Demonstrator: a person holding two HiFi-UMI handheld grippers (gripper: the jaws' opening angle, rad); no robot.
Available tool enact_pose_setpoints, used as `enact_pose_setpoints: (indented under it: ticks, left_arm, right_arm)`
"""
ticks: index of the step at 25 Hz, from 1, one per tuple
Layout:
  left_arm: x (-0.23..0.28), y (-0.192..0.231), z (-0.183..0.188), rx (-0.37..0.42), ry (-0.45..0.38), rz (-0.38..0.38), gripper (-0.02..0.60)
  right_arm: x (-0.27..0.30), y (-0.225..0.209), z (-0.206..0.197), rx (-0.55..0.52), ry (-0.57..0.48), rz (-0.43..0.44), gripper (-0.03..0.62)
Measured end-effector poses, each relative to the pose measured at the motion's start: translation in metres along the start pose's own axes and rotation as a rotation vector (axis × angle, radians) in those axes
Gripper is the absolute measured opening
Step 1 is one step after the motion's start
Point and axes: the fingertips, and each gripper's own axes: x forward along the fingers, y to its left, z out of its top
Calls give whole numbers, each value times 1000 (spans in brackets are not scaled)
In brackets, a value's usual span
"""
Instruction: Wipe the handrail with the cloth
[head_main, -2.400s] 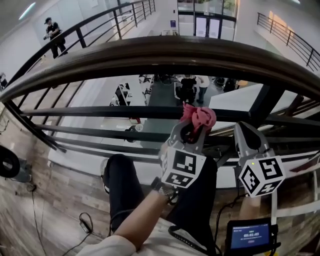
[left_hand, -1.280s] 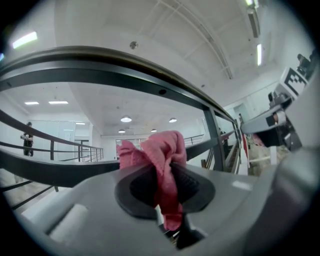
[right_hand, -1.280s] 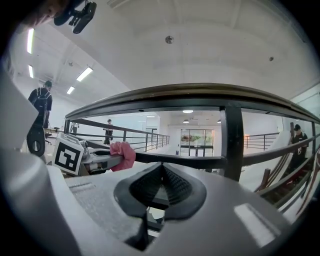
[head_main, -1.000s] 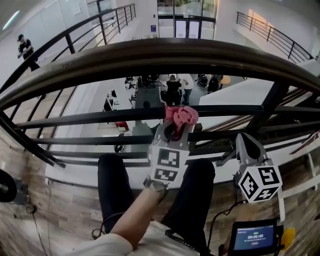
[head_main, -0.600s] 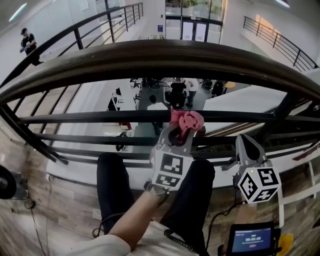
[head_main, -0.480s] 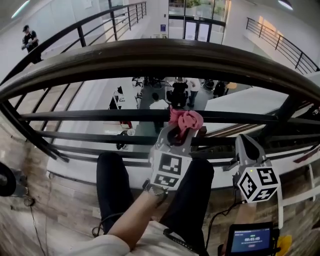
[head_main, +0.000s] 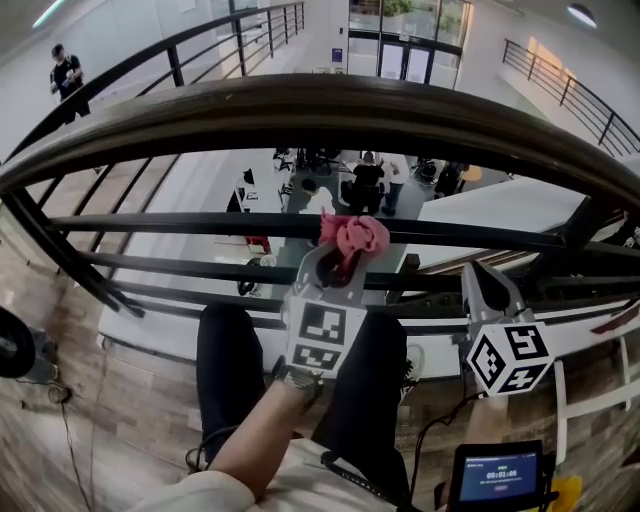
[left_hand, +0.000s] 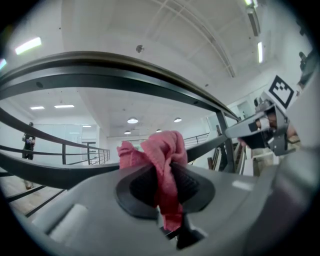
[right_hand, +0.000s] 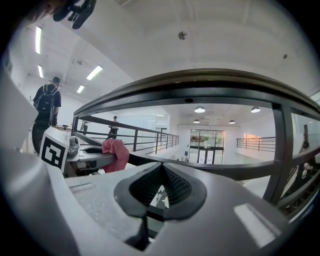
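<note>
Gripping a pink cloth (head_main: 350, 232), left gripper (head_main: 340, 260) beneath the handrail (head_main: 300, 110); right gripper (right_hand: 161, 186) closed on nothing, alongside

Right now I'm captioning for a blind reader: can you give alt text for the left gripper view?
The left gripper is shut on a crumpled pink cloth that sticks up from its jaws. Above it, the dark curved handrail arcs across under a bright white ceiling.

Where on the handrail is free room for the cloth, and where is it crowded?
The handrail is bare along its whole top. It is crowded below, by the black bars: the left claw with the cloth, and the right claw.
</note>
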Motion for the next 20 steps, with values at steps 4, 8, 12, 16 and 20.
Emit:
enact_pose_setpoints:
  ticks: [4,8,12,16,20]
  left_arm:
    - [-10,15,-1,1,5,26,71]
    - [-22,36,-4,0,7,60,71]
    - [-31,51,-9,4,11,80,71]
    - [-36,58,-10,24,14,87,71]
    - [-41,66,-10,33,14,99,71]
  right_arm:
    - [4,5,0,0,7,11,3]
    - [11,12,0,-6,14,24,3]
    - [19,22,-4,-11,25,43,3]
    - [27,30,-4,-8,24,61,3]
    - [34,40,-5,-10,30,87,3]
